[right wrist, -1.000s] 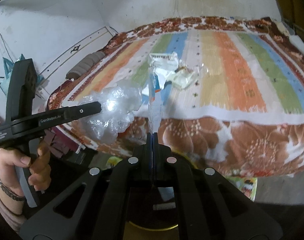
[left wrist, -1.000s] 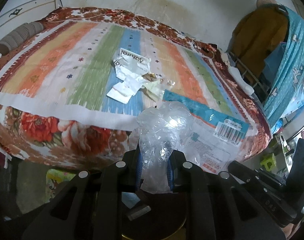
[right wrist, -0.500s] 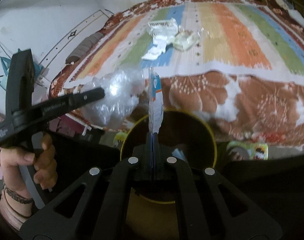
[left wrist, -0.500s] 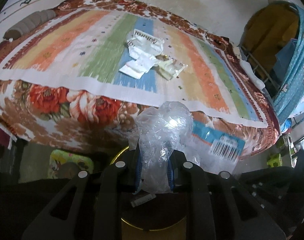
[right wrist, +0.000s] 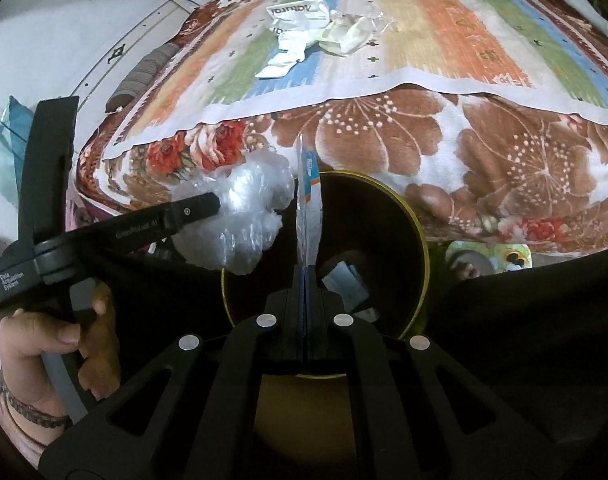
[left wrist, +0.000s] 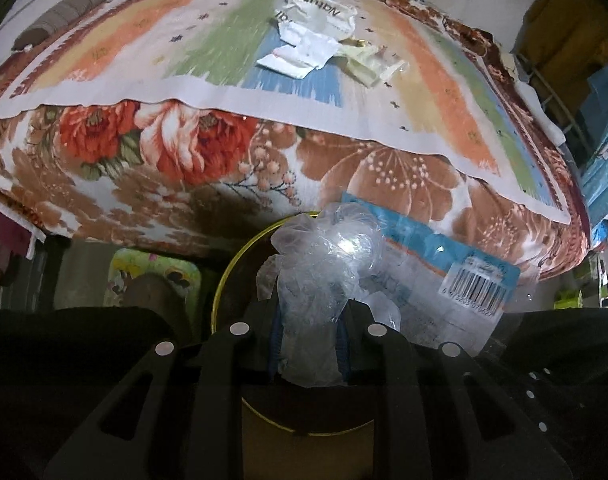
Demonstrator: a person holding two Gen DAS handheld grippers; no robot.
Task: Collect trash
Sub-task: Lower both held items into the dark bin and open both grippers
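My left gripper (left wrist: 309,350) is shut on a crumpled clear plastic bag (left wrist: 327,264), seen from the side as the clear plastic bag (right wrist: 240,216) at the bin's left rim. My right gripper (right wrist: 305,308) is shut on a flat clear wrapper with a blue band and barcode (right wrist: 308,208), held edge-on above the bin's mouth; the same wrapper (left wrist: 443,280) shows broadside in the left wrist view. Below both stands a round dark bin with a yellow rim (right wrist: 417,232) (left wrist: 228,276), with a few scraps (right wrist: 345,280) inside. More trash (left wrist: 323,40) (right wrist: 315,32) lies on the bed.
The bed with a striped mat (left wrist: 423,92) and floral blanket (right wrist: 483,152) stands just behind the bin. A person's hand (right wrist: 56,344) holds the left gripper's handle. A green patterned object (left wrist: 156,276) lies on the floor beside the bin. Hanging clothes (left wrist: 575,40) fill the right.
Both grippers have sunk from above the bed's edge down over the bin and tilted further downward, each keeping its hold. The bin's mouth has come into view.
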